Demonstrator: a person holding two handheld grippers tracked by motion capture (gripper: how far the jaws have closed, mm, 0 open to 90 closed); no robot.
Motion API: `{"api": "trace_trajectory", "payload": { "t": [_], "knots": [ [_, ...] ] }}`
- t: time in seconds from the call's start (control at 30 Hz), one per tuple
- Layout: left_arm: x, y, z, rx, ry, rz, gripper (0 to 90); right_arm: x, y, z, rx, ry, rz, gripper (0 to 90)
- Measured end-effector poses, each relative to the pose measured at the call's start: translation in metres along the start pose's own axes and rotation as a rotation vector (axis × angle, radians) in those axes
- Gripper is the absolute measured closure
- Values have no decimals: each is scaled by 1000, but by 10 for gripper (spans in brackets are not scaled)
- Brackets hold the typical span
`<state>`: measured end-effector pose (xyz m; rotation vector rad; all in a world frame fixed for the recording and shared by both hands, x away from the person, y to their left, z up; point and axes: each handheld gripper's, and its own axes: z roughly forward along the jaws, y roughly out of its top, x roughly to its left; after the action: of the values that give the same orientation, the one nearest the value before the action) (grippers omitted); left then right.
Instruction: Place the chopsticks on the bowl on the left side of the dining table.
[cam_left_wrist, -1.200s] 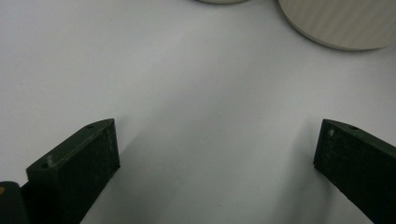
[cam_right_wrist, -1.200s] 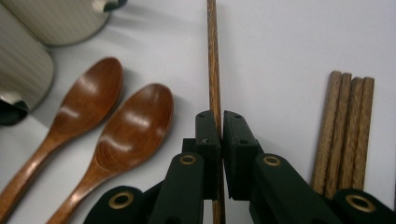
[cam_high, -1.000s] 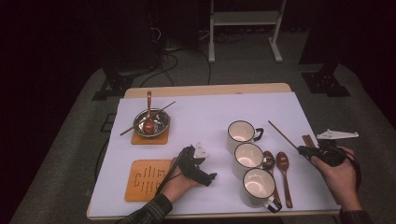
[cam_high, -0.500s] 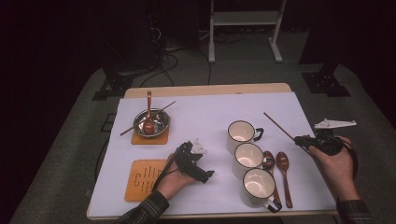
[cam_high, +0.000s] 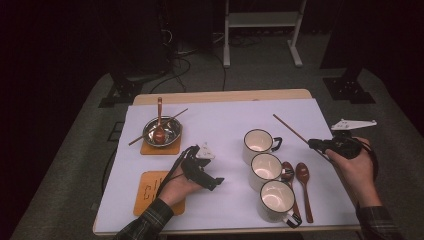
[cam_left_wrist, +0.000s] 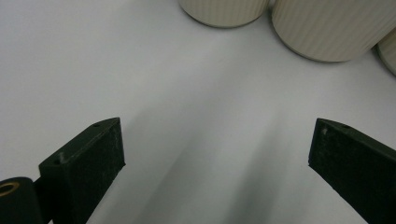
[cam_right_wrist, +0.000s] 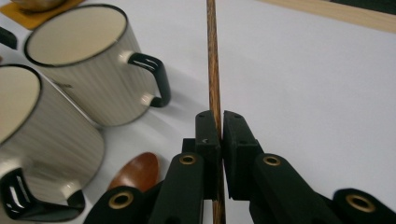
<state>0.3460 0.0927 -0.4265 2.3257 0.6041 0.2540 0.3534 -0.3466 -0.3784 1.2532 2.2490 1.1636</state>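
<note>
- Brown wood, thin and straight: the chopstick (cam_right_wrist: 213, 70) is what my right gripper (cam_right_wrist: 220, 133) holds, its fingers (cam_right_wrist: 208, 140) pressed together on the stick with almost no gap.
- In the high view that chopstick (cam_high: 290, 128) sticks out from my right gripper (cam_high: 320, 144) up and to the left, slanting over the white surface (cam_high: 225, 125) near its right edge, just beyond the farthest mug.
- My left gripper (cam_high: 212, 181) sits low over the surface, left of the mugs and beside the orange coaster (cam_high: 147, 192); its fingers (cam_left_wrist: 88, 158) are spread wide with bare white surface between them.
- Three cream mugs (cam_high: 265, 167) stand in a slanted row between my two hands; in my left gripper view their ribbed bases (cam_left_wrist: 327, 28) line the top edge.
- Two brown spoons (cam_high: 302, 175) lie just right of the mugs, close to my right hand.
- Far left, a metal bowl (cam_high: 161, 131) rests on a second coaster, with a spoon and another chopstick in it.
</note>
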Motion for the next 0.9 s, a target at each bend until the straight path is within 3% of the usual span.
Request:
{"api": "trace_trajectory", "payload": {
  "t": [0.33,0.9],
  "knots": [
    [11,3,-13,0,-32,20,21,12,18,9,-7,51,-45,845],
    [23,19,-48,-74,-29,54,21,37,48,27,4,157,-143,845]
  ]
}}
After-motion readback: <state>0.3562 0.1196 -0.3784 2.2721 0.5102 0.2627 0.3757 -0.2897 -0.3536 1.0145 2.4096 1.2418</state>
